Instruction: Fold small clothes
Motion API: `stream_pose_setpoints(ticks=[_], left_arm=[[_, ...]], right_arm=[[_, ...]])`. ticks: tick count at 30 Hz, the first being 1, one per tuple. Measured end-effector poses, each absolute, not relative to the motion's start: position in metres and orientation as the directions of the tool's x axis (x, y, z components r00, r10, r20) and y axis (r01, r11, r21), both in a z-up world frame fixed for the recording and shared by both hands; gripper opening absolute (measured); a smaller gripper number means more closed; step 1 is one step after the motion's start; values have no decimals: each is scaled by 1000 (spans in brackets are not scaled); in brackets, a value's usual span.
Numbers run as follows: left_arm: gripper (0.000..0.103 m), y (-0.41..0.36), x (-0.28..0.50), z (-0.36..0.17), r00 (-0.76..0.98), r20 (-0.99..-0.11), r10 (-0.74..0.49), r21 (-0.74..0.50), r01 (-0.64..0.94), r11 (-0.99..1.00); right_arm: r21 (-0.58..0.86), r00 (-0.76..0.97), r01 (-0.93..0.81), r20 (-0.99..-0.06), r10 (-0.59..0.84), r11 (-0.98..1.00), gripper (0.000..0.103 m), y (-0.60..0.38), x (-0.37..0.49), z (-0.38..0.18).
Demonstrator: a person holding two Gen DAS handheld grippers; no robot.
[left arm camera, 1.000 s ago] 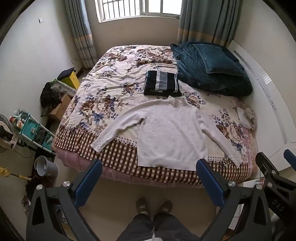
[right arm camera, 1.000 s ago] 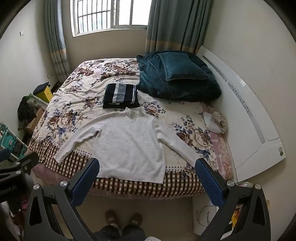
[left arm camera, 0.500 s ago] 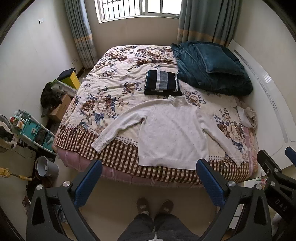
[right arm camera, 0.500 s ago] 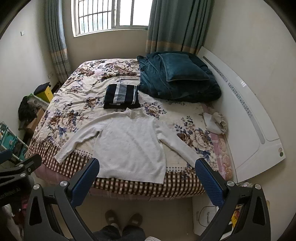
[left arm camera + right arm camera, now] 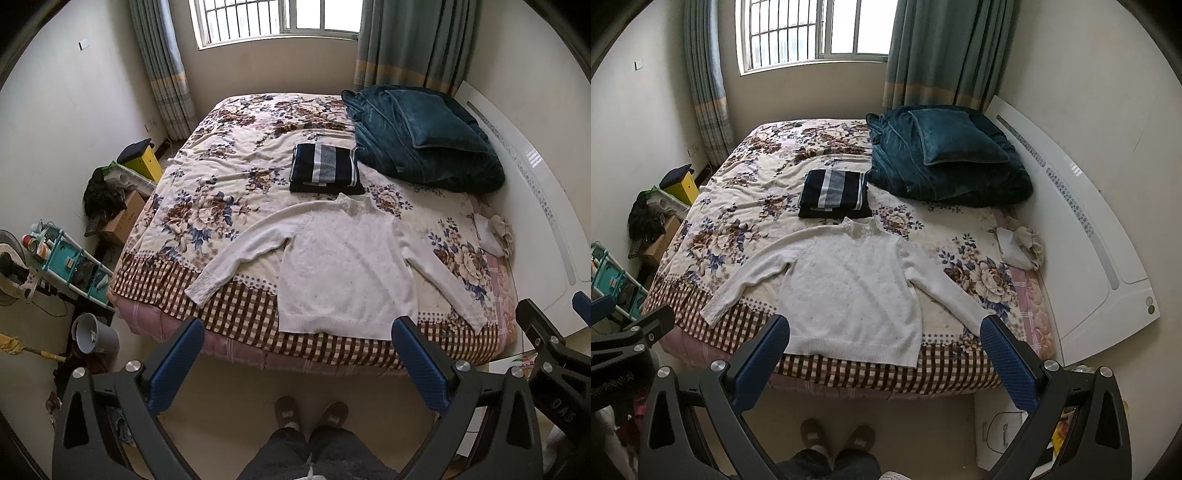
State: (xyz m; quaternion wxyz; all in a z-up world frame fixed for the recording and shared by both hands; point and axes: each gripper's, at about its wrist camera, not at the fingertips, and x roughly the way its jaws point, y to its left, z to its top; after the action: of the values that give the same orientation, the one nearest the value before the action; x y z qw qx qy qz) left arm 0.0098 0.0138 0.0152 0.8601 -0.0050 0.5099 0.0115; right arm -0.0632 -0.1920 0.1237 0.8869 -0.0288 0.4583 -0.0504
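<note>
A bedroom with a bed under a flowered cover. A white sweater lies flat on the bed's near edge, sleeves out. Just beyond its collar sits a folded striped garment. Left tongs and right tongs hang spread wide and empty, short of the bed.

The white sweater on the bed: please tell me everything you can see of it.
The white sweater looks like a soft knit with a lace-like collar and ribbed hem. It lies flat and unfolded near the foot of the bed, both sleeves spread outward. Its collar nearly reaches the folded striped garment. Neither gripper touches it.
</note>
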Motion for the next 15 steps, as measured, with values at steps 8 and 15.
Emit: stream_pose_setpoints(ticks=[8, 15], left_arm=[[103, 13, 8, 16, 488, -873, 10, -1, -23, 1000], [103, 14, 8, 19, 490, -872, 10, -2, -23, 1000]], right_arm=[[-90, 572, 74, -812, -116, 993, 103, -195, -65, 126], [-88, 574, 77, -810, -117, 993, 103, -197, -67, 129]])
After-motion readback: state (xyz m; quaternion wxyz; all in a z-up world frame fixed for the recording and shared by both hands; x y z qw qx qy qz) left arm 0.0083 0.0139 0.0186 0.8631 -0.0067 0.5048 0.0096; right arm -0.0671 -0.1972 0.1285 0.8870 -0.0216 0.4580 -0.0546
